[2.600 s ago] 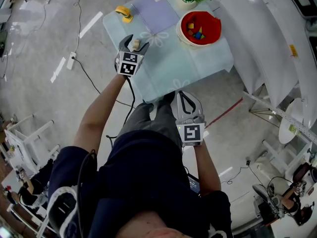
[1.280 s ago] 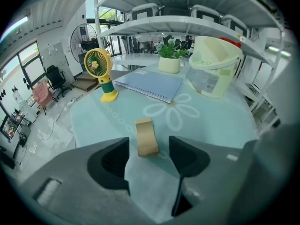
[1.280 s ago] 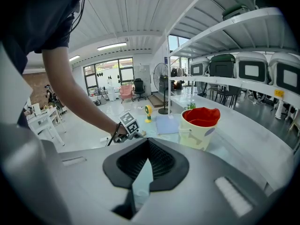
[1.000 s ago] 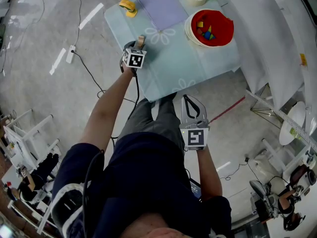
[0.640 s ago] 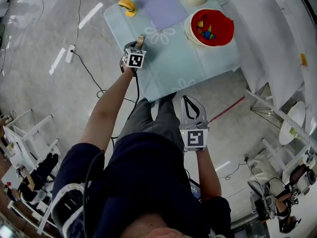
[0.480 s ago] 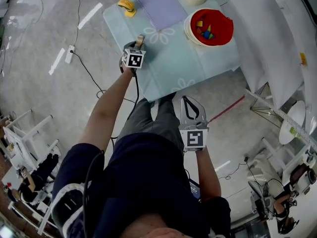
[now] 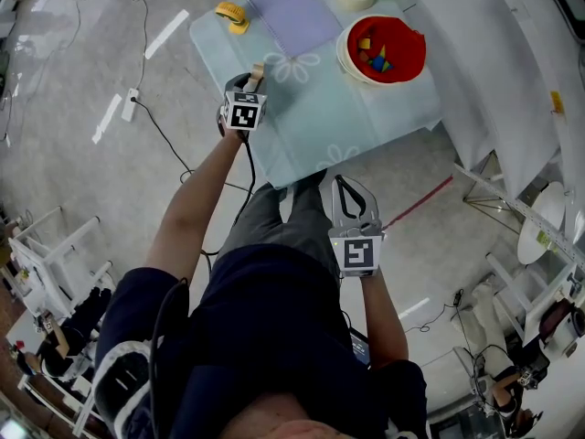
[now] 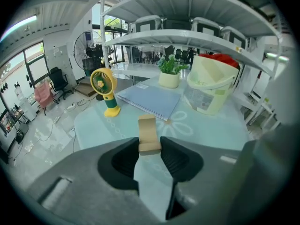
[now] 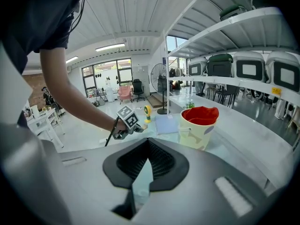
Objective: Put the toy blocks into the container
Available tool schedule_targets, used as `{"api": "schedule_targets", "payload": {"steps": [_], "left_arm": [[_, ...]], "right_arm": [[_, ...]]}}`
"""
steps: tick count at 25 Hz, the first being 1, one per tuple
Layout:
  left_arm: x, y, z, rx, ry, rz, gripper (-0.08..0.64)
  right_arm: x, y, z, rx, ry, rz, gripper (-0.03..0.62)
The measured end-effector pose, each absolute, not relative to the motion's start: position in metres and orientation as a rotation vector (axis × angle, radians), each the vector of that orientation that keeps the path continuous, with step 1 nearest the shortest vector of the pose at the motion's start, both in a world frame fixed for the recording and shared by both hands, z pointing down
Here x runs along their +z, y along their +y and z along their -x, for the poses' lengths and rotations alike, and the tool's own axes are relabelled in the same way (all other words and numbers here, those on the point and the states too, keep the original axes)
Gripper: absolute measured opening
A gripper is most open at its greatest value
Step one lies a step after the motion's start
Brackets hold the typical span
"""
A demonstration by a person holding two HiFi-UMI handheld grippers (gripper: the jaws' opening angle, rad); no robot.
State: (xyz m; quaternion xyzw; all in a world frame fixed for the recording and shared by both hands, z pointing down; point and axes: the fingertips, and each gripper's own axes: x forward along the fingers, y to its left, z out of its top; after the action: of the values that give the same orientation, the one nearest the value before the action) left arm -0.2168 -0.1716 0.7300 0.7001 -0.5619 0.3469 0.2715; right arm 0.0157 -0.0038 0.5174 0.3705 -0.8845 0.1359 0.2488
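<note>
One block (image 8: 148,130), clamped in left gripper (image 8: 150,149), jaws just closed on it, over table (image 7: 366,108); likely bound for bucket (image 8: 213,95), well apart. Right gripper (image 9: 147,146): jaws together, empty, parked clear.

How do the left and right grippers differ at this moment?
The left gripper has just been closing and now clamps a tan block; the right gripper is shut on nothing. The left gripper is over the table; the right gripper hangs short of its near edge. Both carry a marker cube.
</note>
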Motion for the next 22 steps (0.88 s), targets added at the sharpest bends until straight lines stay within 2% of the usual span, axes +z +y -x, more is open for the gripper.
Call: {"api": "schedule_targets", "payload": {"steps": [22], "left_arm": [[0.566, -0.204, 0.106, 0.807, -1.306, -2.306, 0.15]], "right_arm": [[0.504, -0.004, -0.029, 0.344, -2.426, -1.063, -0.002]]}}
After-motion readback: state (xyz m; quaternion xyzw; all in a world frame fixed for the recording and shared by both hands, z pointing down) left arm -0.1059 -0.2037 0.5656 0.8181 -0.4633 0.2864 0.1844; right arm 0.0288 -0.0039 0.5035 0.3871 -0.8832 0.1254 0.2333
